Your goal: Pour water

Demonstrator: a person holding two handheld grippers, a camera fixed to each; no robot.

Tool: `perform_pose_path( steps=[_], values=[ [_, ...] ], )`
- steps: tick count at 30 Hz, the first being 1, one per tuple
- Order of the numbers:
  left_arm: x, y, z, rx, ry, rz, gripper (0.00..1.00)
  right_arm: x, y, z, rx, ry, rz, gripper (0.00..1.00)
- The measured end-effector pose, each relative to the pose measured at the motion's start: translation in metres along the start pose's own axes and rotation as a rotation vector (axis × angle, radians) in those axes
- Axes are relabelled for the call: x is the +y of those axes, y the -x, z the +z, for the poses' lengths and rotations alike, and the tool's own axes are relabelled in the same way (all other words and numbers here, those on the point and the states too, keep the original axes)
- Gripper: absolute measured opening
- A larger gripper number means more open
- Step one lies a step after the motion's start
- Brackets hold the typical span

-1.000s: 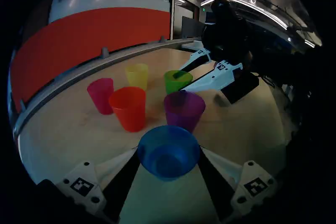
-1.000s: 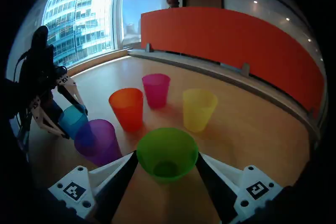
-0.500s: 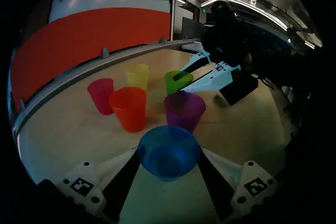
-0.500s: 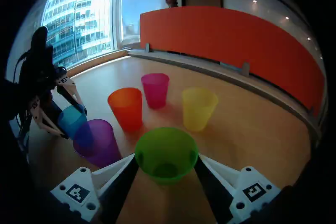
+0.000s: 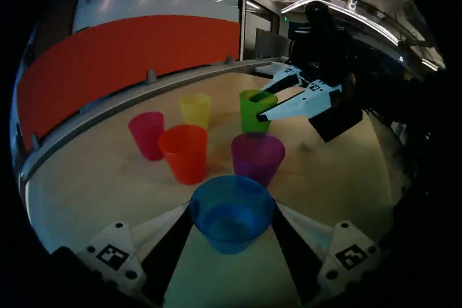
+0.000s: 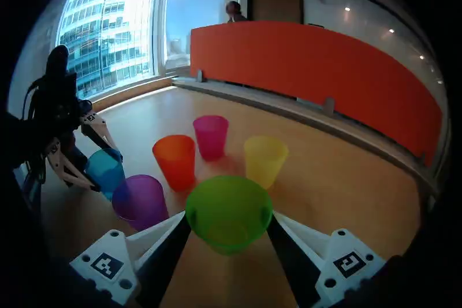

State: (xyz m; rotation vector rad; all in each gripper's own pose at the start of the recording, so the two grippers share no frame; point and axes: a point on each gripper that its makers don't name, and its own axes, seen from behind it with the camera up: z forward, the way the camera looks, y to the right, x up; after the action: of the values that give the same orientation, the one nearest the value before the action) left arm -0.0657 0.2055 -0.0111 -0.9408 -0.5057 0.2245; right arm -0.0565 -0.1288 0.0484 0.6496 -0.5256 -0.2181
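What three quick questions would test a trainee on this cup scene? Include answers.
1. True or false: the left tool is shut on the blue cup.
2. Which cup does the right tool grip? A yellow cup, B green cup, C purple cup.
3. How many cups stand on the table, held by no tool?

Key: 1 true. 2 B. 3 four: purple cup, orange cup, pink cup, yellow cup.

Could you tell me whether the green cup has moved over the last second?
Yes. In the left gripper view, the green cup, held by the right claw, has risen relative to the standing yellow cup.
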Motion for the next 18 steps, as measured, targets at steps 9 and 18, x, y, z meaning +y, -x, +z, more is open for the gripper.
perform_pose_path(
  steps=[9,18],
  values=[
    [0.0,-0.025,-0.02,0.065,-0.032,-0.003,0.88,-0.013,-0.021,-0.025,0.04,0.005,-0.016,0.91],
    [0.0,-0.058,-0.044,0.149,-0.068,0.002,0.88,-0.029,-0.047,-0.052,0.098,0.004,-0.034,0.9]
  ],
)
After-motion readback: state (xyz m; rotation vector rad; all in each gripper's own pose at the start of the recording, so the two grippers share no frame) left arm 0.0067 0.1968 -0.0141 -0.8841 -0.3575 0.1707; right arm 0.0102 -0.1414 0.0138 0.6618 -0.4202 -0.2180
